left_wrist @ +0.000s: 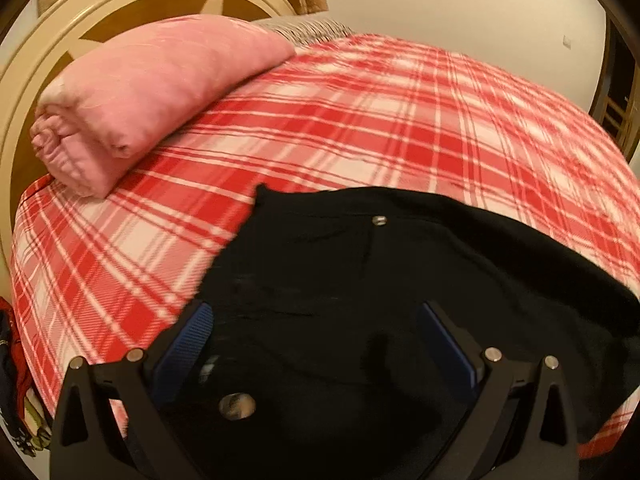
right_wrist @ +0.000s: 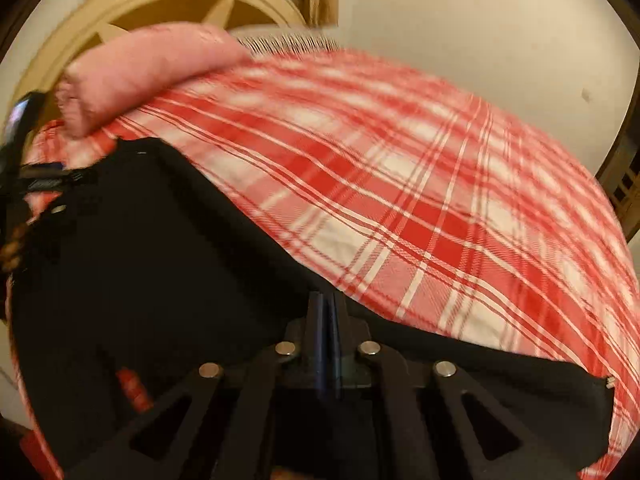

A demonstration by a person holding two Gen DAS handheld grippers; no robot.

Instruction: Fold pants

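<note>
Black pants (left_wrist: pixel 340 272) lie on a red and white plaid bedspread (left_wrist: pixel 360 120), with a metal button (left_wrist: pixel 379 221) near their far edge. My left gripper (left_wrist: pixel 316 320) is open just above the pants, blue pads wide apart, nothing between them. In the right wrist view the pants (right_wrist: pixel 140 248) spread across the near left. My right gripper (right_wrist: pixel 326 300) is shut on the pants' upper edge, pads pressed together on the black cloth. The left gripper (right_wrist: pixel 24 184) shows at the far left edge of that view.
A folded pink blanket (left_wrist: pixel 152 92) lies at the back left of the bed, against a cream round headboard (left_wrist: pixel 48 40). A plain wall (left_wrist: pixel 460 4) stands behind. Coloured cloth (left_wrist: pixel 16 380) hangs at the bed's left side.
</note>
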